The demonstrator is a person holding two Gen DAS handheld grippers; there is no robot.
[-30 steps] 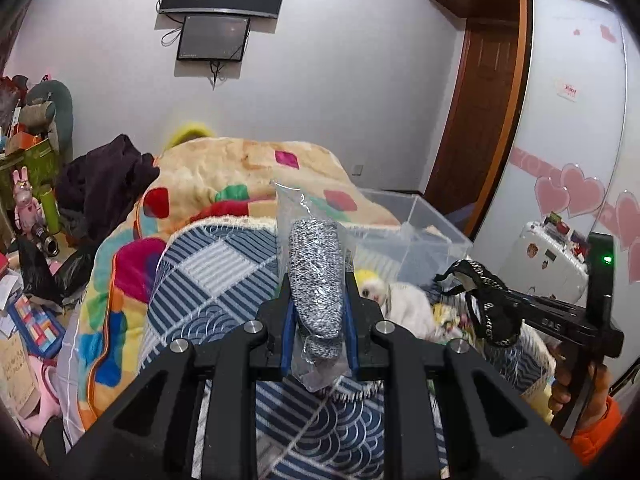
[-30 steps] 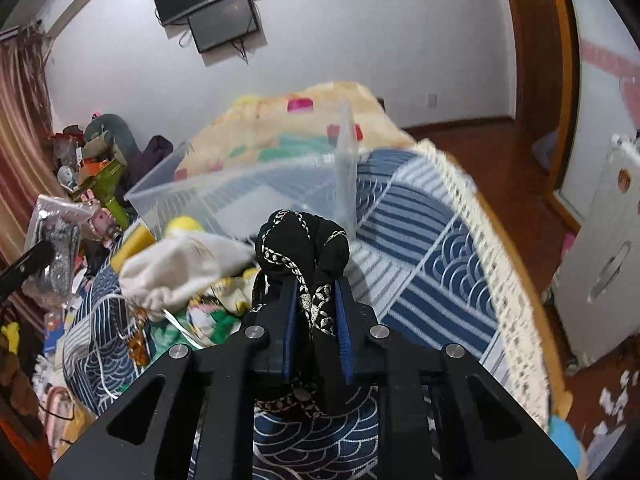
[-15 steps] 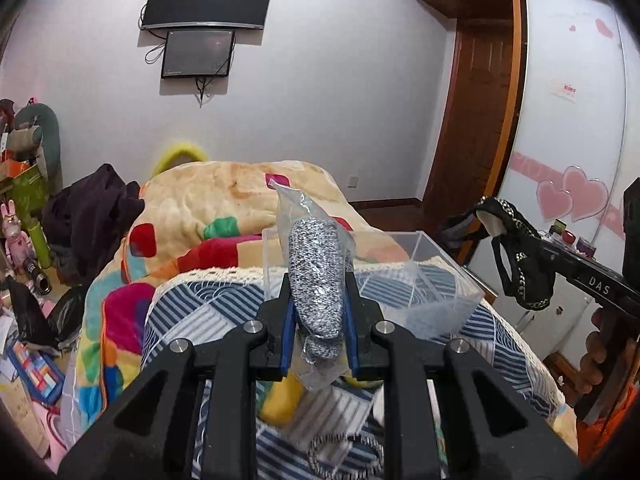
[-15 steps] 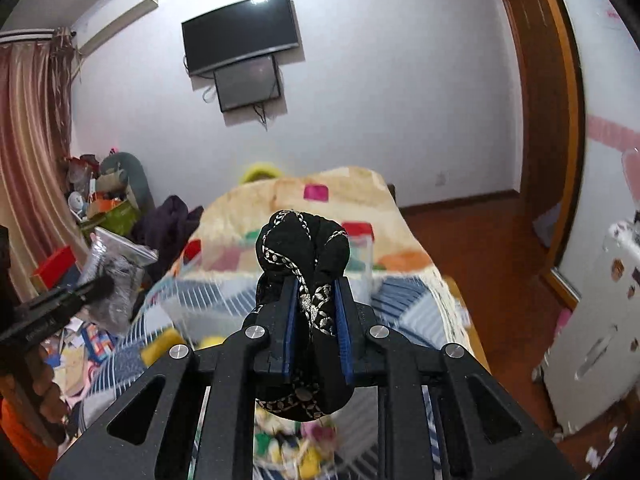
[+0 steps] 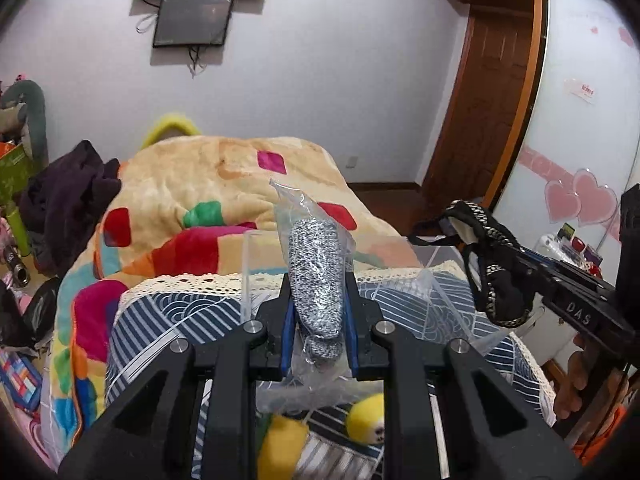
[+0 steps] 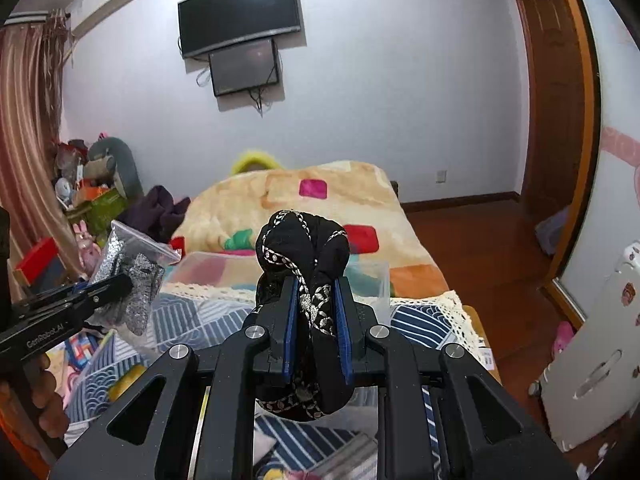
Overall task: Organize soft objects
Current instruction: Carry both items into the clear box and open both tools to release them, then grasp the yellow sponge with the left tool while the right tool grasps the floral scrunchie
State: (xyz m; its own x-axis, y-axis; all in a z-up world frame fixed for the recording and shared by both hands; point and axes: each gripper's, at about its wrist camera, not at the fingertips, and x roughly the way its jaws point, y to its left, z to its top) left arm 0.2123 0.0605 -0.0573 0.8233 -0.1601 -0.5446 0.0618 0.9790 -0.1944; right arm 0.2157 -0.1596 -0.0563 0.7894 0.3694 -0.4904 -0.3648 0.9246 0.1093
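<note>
The left claw is clamped on a bagged grey knit; the right claw pinches a black trimmed garment. Both loads hang above the clear bin on the bed. To do this step well, lower each load inside the walls before letting go, one claw at a time.

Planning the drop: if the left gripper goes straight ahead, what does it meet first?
Probably the clear plastic storage bin just beyond the left gripper and its bagged silver knit item; depth is uncertain.
</note>
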